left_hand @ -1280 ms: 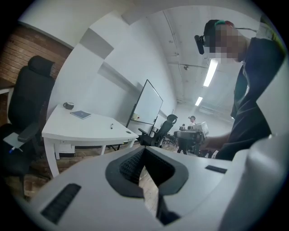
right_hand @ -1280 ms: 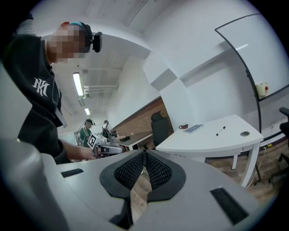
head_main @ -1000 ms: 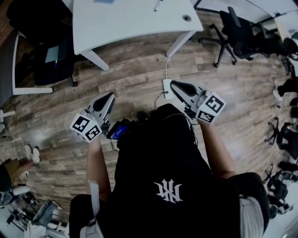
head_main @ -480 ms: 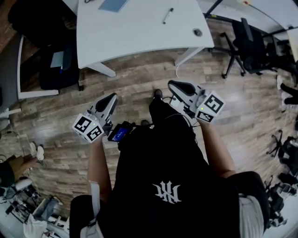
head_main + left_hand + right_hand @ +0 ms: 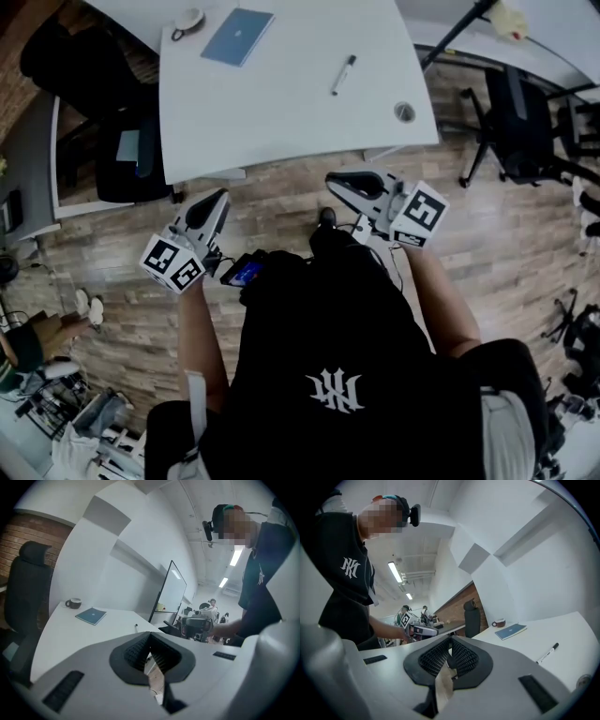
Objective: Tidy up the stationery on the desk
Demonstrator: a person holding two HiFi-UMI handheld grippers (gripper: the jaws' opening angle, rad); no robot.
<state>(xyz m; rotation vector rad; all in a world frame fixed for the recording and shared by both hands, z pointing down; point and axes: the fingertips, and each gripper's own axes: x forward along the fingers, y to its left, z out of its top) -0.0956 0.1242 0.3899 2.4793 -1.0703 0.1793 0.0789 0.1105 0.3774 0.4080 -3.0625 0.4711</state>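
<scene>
The left gripper (image 5: 149, 635) has its ribbed black jaws pressed together with nothing between them, and the right gripper (image 5: 450, 642) is likewise closed and empty. Both are held over the wood-plank floor (image 5: 281, 192), side by side and apart, with the person's dark-shirted body between and behind them; their tips stop just short of the near edge of the white table (image 5: 281, 122). Straight ahead of the right gripper, well out on the tabletop, lies a slim white marker pen with a black cap (image 5: 343, 74), set at a slant. Ahead of that gripper and a little to its right, near the table's corner, sits a small round grey grommet (image 5: 404, 112). Ahead of the left gripper, towards the table's far side, lies a flat blue notebook (image 5: 238, 36), and just beyond it to the left stands a dark mug with a pale inside (image 5: 188, 20). Off to the right gripper's right, a black office chair (image 5: 525, 122) stands on the floor.
</scene>
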